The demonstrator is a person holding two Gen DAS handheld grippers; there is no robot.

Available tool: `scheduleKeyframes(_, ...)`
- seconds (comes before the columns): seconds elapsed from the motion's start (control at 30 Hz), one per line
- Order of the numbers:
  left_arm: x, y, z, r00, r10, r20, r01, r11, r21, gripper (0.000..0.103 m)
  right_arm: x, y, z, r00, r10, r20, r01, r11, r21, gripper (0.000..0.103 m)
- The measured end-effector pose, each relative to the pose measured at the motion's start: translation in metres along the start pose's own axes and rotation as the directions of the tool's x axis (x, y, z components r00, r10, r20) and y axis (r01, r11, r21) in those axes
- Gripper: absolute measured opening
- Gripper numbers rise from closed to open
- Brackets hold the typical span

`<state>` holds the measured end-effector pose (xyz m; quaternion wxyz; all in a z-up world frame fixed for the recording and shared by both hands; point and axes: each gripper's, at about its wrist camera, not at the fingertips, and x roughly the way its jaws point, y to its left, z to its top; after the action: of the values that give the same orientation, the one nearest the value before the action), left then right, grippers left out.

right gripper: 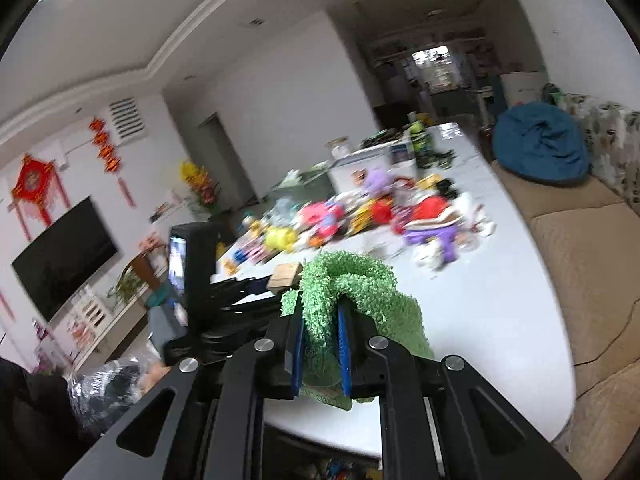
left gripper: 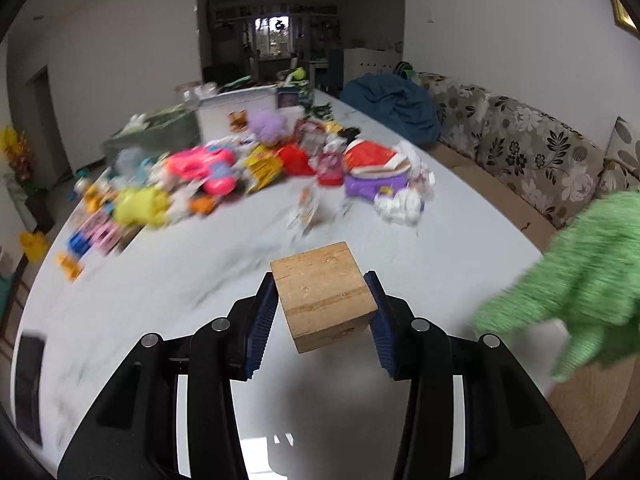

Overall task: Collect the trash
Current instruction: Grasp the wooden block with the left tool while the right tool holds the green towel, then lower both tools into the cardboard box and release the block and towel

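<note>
- The left gripper (left gripper: 325, 312) clamped a pale wooden cube (left gripper: 324, 294) between its blue pads (left gripper: 262, 322), low in the centre of the left wrist view, the cube tilted and lifted off the white marble table (left gripper: 180, 300).
- The right gripper (right gripper: 322, 344) was closed on a fuzzy green cloth (right gripper: 352, 288) at lower centre of the right wrist view; the cloth bunched above the pads and draped toward the right.
- In that view the cube showed just left of the cloth.
- A blurred heap of colourful toys and wrappers (left gripper: 256, 164) lay across the table's middle, well apart from both grippers.
- A floral sofa (left gripper: 532, 148) ran along the right edge.
</note>
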<state>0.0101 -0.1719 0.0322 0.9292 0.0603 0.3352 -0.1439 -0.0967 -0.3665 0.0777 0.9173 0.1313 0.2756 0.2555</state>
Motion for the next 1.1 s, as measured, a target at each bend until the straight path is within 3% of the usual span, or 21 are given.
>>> scheduleKeyframes(0.13, -0.049, 0.022, -0.046, 0.999, 0.046, -0.015, -0.046, 0.999, -0.016, 0.043, 0.006, 0.033, -0.025, 0.991, 0.109, -0.081, -0.111, 0.994, -0.021, 0.013)
scheduleKeyframes(0.23, -0.08, 0.039, -0.086, 0.997, 0.04, -0.069, -0.043, 0.998, -0.036, 0.043, 0.003, 0.059, -0.048, 0.965, 0.211, -0.154, -0.219, 0.975, -0.036, 0.013)
scheduleKeyframes(0.3, -0.096, 0.049, -0.111, 0.993, 0.02, -0.114, -0.024, 0.999, -0.03, 0.044, 0.0, 0.075, -0.067, 0.927, 0.304, -0.22, -0.316, 0.949, -0.016, 0.014)
scheduleKeyframes(0.37, -0.107, 0.057, -0.136, 0.985, -0.004, -0.173, 0.003, 1.0, -0.007, 0.044, 0.001, 0.086, -0.086, 0.896, 0.339, -0.285, -0.356, 0.934, -0.007, 0.014)
scheduleKeyframes(0.47, -0.101, 0.068, -0.179, 0.949, -0.061, -0.309, 0.067, 0.998, 0.008, 0.044, 0.02, 0.095, -0.121, 0.858, 0.33, -0.394, -0.351, 0.936, 0.02, 0.015)
scheduleKeyframes(0.5, -0.09, 0.073, -0.195, 0.929, -0.076, -0.362, 0.083, 0.997, 0.004, 0.044, 0.032, 0.095, -0.134, 0.844, 0.323, -0.429, -0.34, 0.94, 0.038, 0.016)
scheduleKeyframes(0.57, -0.065, 0.078, -0.217, 0.882, -0.121, -0.455, 0.126, 0.992, -0.019, 0.058, 0.058, 0.093, -0.156, 0.829, 0.28, -0.484, -0.3, 0.953, 0.038, 0.022)
scheduleKeyframes(0.6, -0.046, 0.082, -0.229, 0.852, -0.142, -0.504, 0.141, 0.989, -0.041, 0.073, 0.072, 0.091, -0.166, 0.824, 0.243, -0.511, -0.271, 0.962, 0.021, 0.037)
scheduleKeyframes(0.63, -0.031, 0.086, -0.237, 0.839, -0.138, -0.526, 0.13, 0.99, -0.053, 0.082, 0.093, 0.087, -0.181, 0.809, 0.182, -0.558, -0.225, 0.974, -0.009, 0.061)
scheduleKeyframes(0.67, -0.017, 0.088, -0.244, 0.824, -0.15, -0.546, 0.143, 0.988, -0.057, 0.083, 0.106, 0.085, -0.191, 0.795, 0.138, -0.59, -0.197, 0.98, -0.037, 0.063)
scheduleKeyframes(0.73, 0.007, 0.094, -0.256, 0.802, -0.106, -0.587, 0.106, 0.994, -0.035, 0.083, 0.125, 0.081, -0.206, 0.755, 0.056, -0.653, -0.157, 0.983, -0.098, 0.053)
scheduleKeyframes(0.77, 0.013, 0.098, -0.259, 0.784, -0.115, -0.61, 0.108, 0.993, -0.049, 0.083, 0.125, 0.081, -0.204, 0.753, 0.055, -0.656, -0.158, 0.982, -0.1, 0.05)
scheduleKeyframes(0.8, 0.012, 0.1, -0.259, 0.777, -0.139, -0.614, 0.121, 0.99, -0.071, 0.083, 0.118, 0.079, -0.196, 0.765, 0.077, -0.639, -0.175, 0.98, -0.09, 0.049)
scheduleKeyframes(0.87, 0.004, 0.104, -0.253, 0.777, -0.187, -0.601, 0.163, 0.982, -0.096, 0.083, 0.095, 0.079, -0.159, 0.821, 0.11, -0.56, -0.195, 0.976, -0.094, 0.049)
scheduleKeyframes(0.97, -0.021, 0.098, -0.23, 0.806, -0.228, -0.546, 0.232, 0.971, -0.063, 0.083, 0.064, 0.063, -0.084, 0.924, 0.088, -0.372, -0.143, 0.982, -0.121, 0.058)
scheduleKeyframes(1.03, -0.043, 0.093, -0.21, 0.835, -0.267, -0.481, 0.285, 0.958, -0.037, 0.083, 0.056, 0.039, -0.031, 0.975, -0.024, -0.221, -0.01, 0.988, -0.152, 0.065)
scheduleKeyframes(1.07, -0.052, 0.089, -0.192, 0.852, -0.287, -0.438, 0.311, 0.95, -0.016, 0.083, 0.058, 0.028, -0.016, 0.981, -0.097, -0.171, 0.067, 0.983, -0.17, 0.067)
scheduleKeyframes(1.1, -0.058, 0.084, -0.177, 0.868, -0.293, -0.401, 0.321, 0.947, 0.002, 0.083, 0.066, 0.012, 0.003, 0.972, -0.209, -0.109, 0.184, 0.962, -0.201, 0.068)
